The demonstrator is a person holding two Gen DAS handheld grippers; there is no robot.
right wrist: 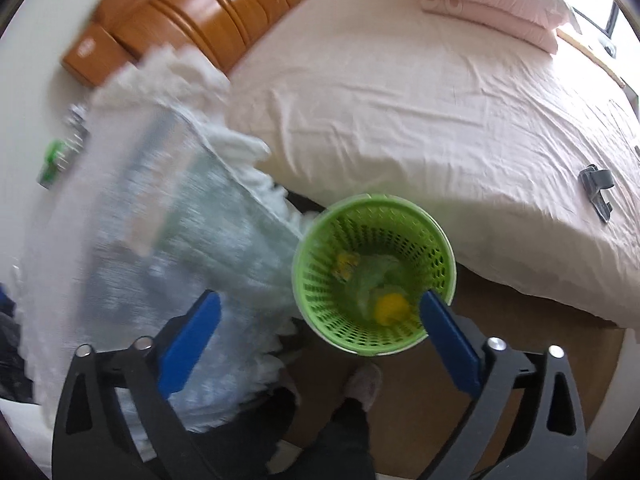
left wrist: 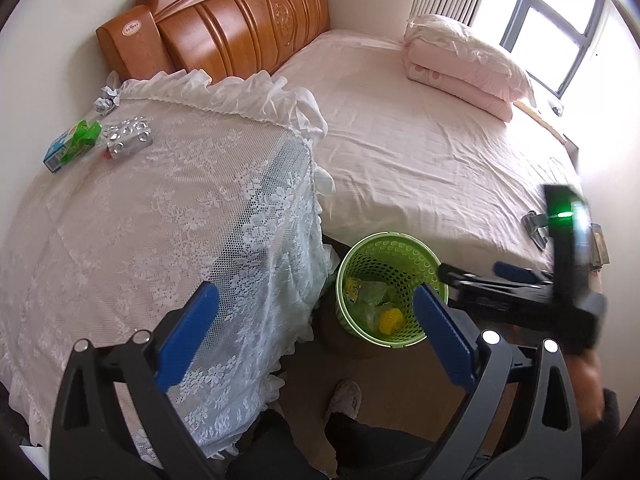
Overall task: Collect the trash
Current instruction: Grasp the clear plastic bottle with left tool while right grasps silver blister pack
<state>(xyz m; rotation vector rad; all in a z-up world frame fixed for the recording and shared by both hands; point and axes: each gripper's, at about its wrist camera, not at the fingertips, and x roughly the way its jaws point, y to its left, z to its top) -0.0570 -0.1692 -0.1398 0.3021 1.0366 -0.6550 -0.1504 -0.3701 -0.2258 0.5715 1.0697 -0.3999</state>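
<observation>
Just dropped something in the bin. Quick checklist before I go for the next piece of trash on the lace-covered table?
1. Left claw open and empty: ok.
2. Right claw open and empty: ok.
3. Green basket upright on the floor, wrappers inside: ok.
4. Trash left on the lace-covered table: not ok; green carton, foil blister pack and crumpled foil remain.
5. Right wrist view sharp enough to aim: not ok, blurred.
</observation>
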